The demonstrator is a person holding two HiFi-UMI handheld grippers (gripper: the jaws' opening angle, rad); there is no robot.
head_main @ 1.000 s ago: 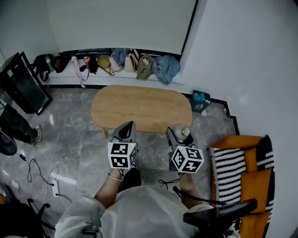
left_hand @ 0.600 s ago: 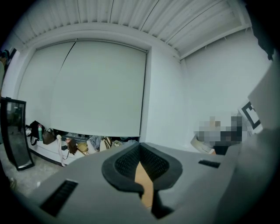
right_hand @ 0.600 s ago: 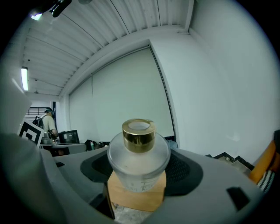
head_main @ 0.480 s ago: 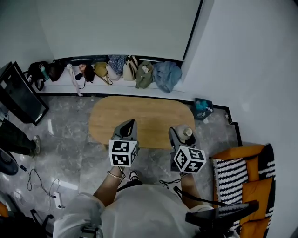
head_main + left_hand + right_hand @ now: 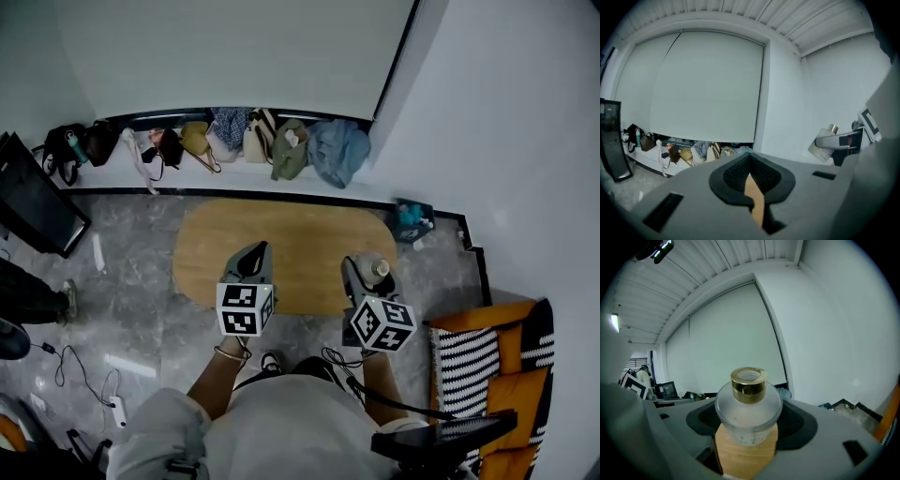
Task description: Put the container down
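Grey marble floor [image 5: 141, 272] runs to a white wall where a row of bags [image 5: 234, 141] sits, and an oval wooden tabletop [image 5: 281, 248] lies below both tools. The left hand-held gripper [image 5: 253, 255] has its pads nearly together with nothing between them. The right hand-held gripper [image 5: 361, 277] is clamped round the container [image 5: 748, 416], a frosted bottle with a gold cap [image 5: 748, 383], held in the air above the tabletop's near right end. It looks like glass: rigid, smooth, probably breakable, best held round the body and set down base-flat. Only the head view places it over the tabletop; the right gripper view alone shows the grip, and the left gripper view shows it side-on.
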